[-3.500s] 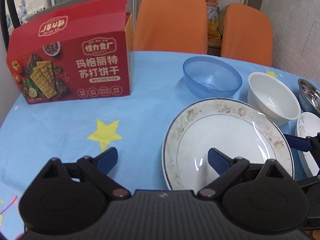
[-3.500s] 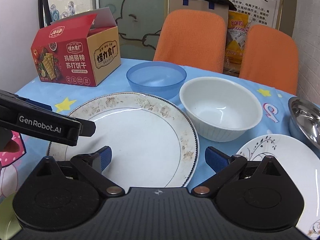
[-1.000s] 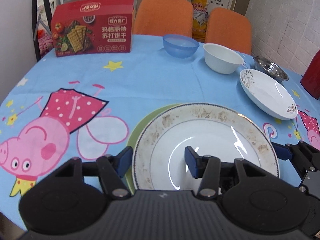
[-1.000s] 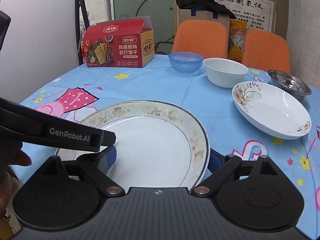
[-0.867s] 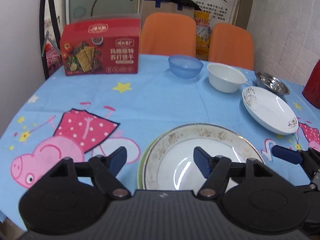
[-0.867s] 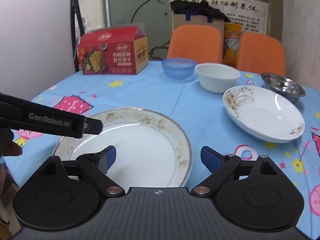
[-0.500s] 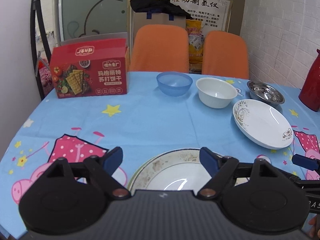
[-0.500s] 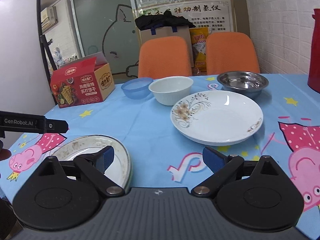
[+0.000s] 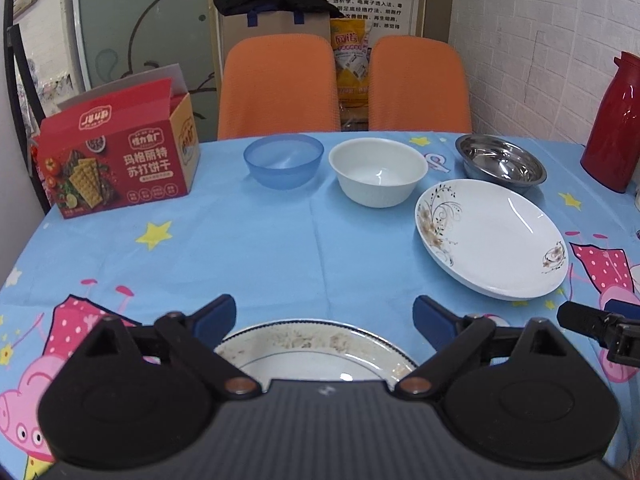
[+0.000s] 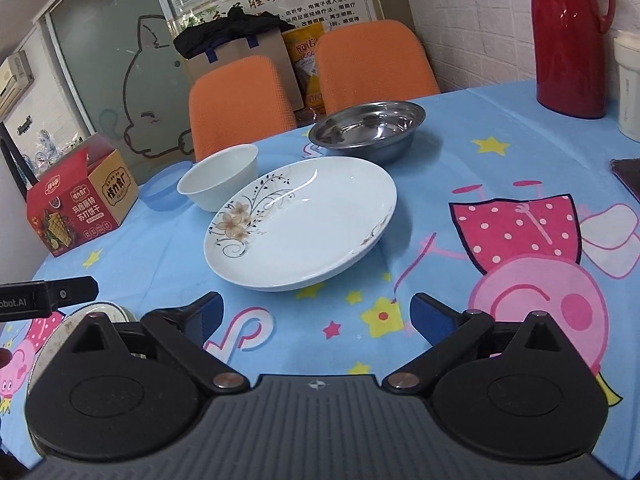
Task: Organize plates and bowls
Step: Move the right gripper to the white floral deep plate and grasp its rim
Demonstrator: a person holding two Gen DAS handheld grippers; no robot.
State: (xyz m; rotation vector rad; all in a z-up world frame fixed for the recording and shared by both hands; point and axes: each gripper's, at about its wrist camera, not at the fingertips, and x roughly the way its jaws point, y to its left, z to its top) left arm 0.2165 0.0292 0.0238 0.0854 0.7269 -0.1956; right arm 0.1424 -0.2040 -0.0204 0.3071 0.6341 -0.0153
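A white plate with a speckled gold rim [image 9: 316, 344] lies on the table at the near edge, partly hidden under my left gripper [image 9: 322, 314]. That gripper's jaws are opening wide and nothing is between them. The same plate [image 10: 84, 316] shows at the lower left of the right wrist view. My right gripper [image 10: 316, 312] stands open and empty, just short of a deep white plate with a flower pattern [image 10: 304, 220] [image 9: 490, 240]. Behind it stand a white bowl [image 9: 378, 170], a blue plastic bowl [image 9: 283, 160] and a steel bowl [image 9: 500, 160].
A red cracker box [image 9: 120, 168] stands at the far left of the table. A red thermos [image 10: 572, 40] and a white cup [image 10: 628, 84] stand at the far right. Two orange chairs [image 9: 280, 88] are behind the table. The blue cartoon tablecloth [image 9: 280, 248] is bare in the middle.
My left gripper's jaws have widened and drawn back off the gold-rimmed plate, which now lies low in view. My right gripper has swung right, from that plate towards the flower plate.
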